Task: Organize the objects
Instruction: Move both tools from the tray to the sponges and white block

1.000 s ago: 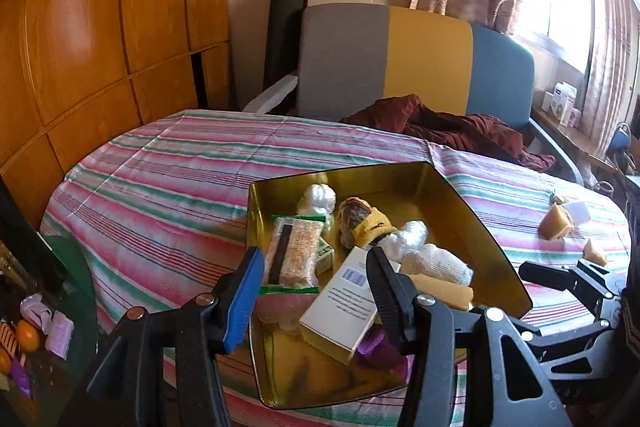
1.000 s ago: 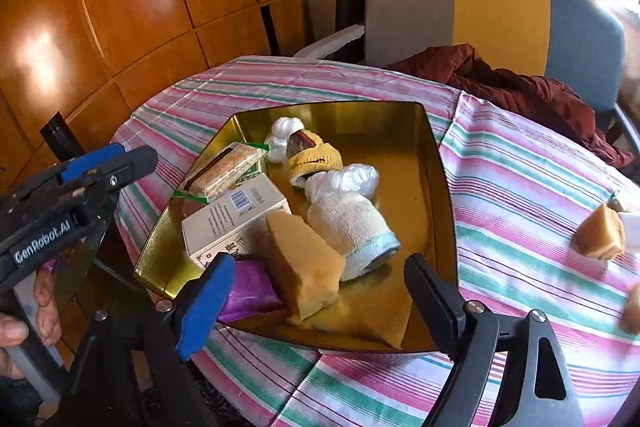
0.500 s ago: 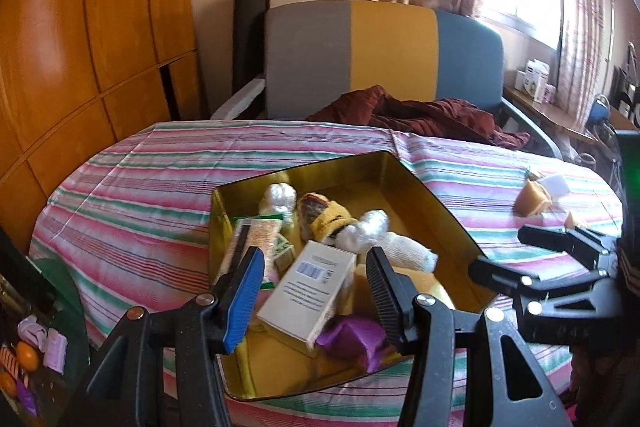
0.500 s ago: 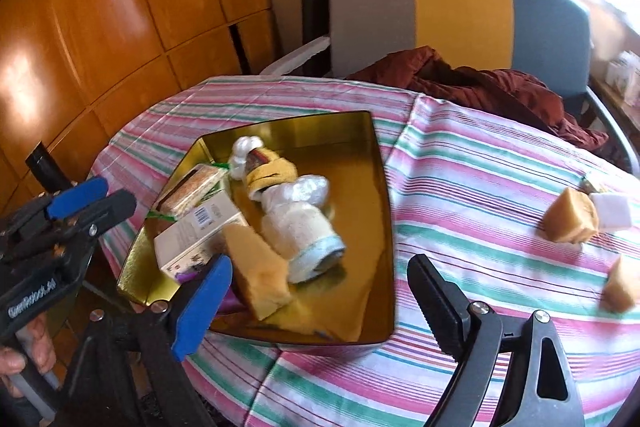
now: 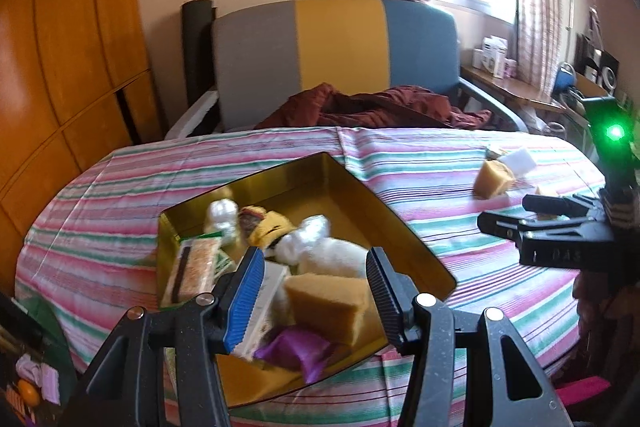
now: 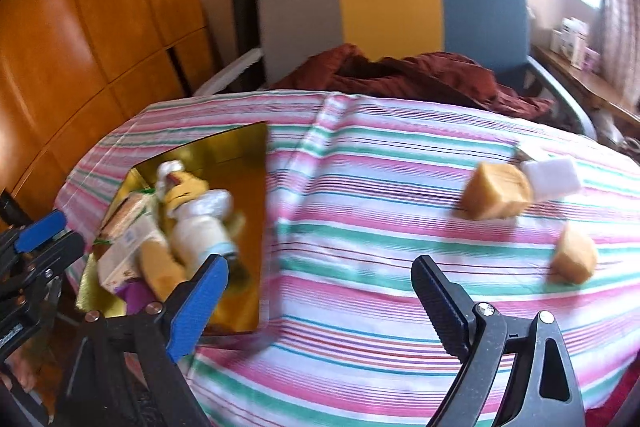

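A gold tin tray [image 5: 404,227] is seen on the striped worktop [image 5: 100,219], crowded with small things: a tan sponge wedge [image 5: 326,301], a white box [image 5: 264,303], a purple pouch [image 5: 296,349], a wrapped cereal bar [image 5: 196,269], a white sock roll [image 5: 332,255] and a yellow knitted piece [image 5: 272,227]. The left gripper [image 5: 315,293] is held over the near end of the tray, its fingers parted about halfway, with nothing pressed between them; the sponge wedge is framed in the gap, beyond and below the pads, and whether it is touched cannot be told.

The right gripper [image 6: 320,293] is held over bare striped cloth to the right of the tray. Its fingers have just been opening and are spread wide, with nothing between them. Three loose pieces are seen on the cloth, up and to the right of the black finger [image 6: 440,301]: a tan block [image 6: 494,191], a white cube [image 6: 550,175] touching its right side, and a second tan wedge [image 6: 574,255] nearer, just right of that finger and apart from it. The picture is blurred by motion, so finer detail of these pieces cannot be made out.

Behind the worktop a chair [image 5: 336,55] in grey, yellow and blue panels is seen, with a dark red cloth [image 5: 372,107] heaped on its seat.
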Motion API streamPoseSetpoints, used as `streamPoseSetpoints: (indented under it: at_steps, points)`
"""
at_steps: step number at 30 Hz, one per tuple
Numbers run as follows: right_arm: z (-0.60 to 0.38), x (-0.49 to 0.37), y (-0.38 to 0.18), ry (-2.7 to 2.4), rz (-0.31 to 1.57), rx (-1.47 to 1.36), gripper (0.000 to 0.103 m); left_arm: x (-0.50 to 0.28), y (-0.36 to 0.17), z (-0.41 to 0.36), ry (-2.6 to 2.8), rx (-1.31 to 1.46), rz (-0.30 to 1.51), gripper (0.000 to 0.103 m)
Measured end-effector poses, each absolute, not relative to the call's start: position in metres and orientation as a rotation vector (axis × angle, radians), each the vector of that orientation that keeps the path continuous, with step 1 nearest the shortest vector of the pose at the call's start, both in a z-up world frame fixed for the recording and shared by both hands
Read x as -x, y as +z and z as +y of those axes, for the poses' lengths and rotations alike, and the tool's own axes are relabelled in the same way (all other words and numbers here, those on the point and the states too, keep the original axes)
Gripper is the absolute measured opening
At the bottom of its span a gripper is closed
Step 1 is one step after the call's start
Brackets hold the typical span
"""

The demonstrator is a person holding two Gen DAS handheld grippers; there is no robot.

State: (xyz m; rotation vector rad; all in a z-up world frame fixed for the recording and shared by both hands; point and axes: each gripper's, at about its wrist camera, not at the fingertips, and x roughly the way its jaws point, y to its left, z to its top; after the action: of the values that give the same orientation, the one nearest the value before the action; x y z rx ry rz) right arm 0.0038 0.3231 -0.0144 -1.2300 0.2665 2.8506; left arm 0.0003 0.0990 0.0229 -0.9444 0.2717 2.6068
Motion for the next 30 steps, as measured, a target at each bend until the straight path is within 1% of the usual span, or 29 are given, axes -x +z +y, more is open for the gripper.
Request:
streamPoseSetpoints:
  at_steps: [11, 14, 20, 24, 30]
  points:
    - [0.406, -0.014, -0.011, 2.657, 0.291, 1.201, 0.094, 0.006, 0.018, 0.153, 2.465, 0.926, 0.354, 0.054]
    - [0.427, -0.016, -0.011, 2.614, 0.287, 1.198, 0.096, 0.01, 0.016, 0.167, 2.42, 0.938, 0.362, 0.054]
    - [0.48, -0.023, -0.012, 2.504, 0.299, 1.202, 0.096, 0.02, 0.014, 0.198, 2.339, 0.95, 0.37, 0.054]
    - [0.515, -0.028, -0.015, 2.445, 0.341, 1.187, 0.096, 0.029, 0.013, 0.222, 2.296, 0.961, 0.378, 0.054]
    - [0.556, -0.04, -0.027, 2.379, 0.436, 1.152, 0.096, 0.04, 0.005, 0.271, 2.213, 0.984, 0.438, 0.055]
